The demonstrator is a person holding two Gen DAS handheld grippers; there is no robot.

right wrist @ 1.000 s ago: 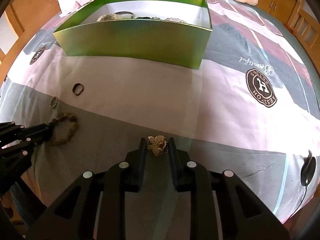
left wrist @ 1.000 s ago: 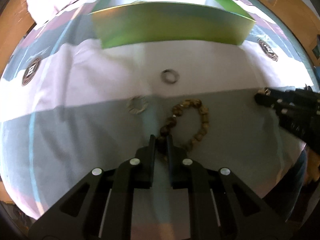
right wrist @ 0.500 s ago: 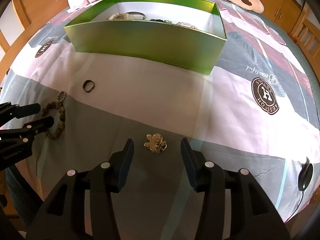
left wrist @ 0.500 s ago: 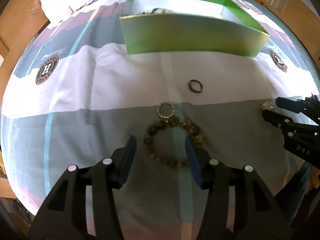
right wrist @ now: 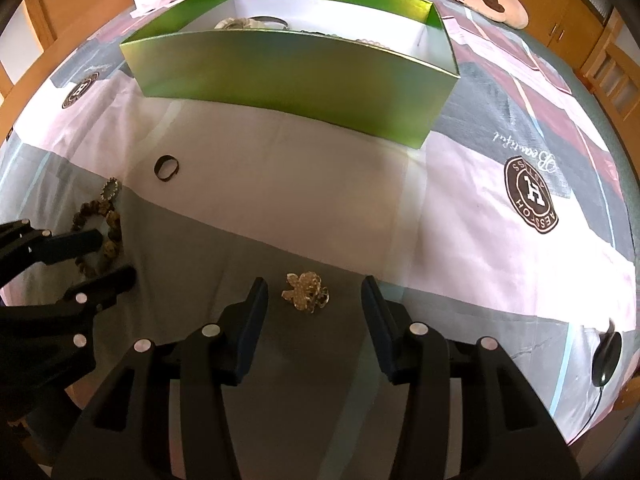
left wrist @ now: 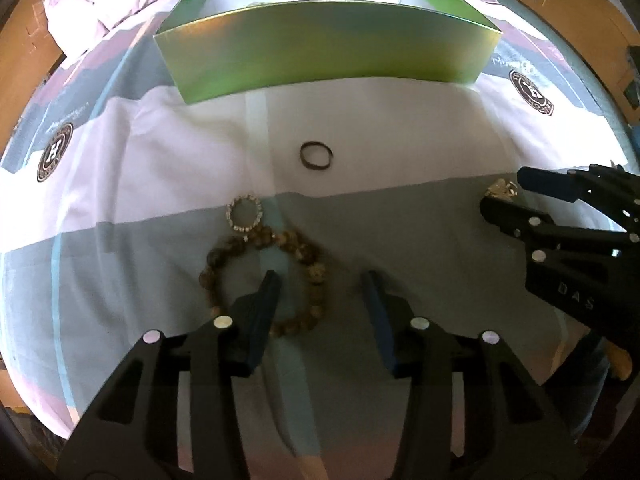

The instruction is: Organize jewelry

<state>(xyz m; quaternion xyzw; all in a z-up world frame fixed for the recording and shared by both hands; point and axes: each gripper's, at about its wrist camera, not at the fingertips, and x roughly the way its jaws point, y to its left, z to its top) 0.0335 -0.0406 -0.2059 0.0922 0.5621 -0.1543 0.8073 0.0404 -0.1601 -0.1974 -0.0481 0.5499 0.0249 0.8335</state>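
Right wrist: patterned bedsheet (right wrist: 320, 200), wooden cabinets (right wrist: 568, 20).

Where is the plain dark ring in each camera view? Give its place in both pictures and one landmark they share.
Left wrist view: the dark ring lies just above centre on the white band of the bedspread, beyond the beaded bracelet.
Right wrist view: the dark ring lies at mid-left, above the bracelet.
Shared landmark: the green box, beyond the ring in both views.
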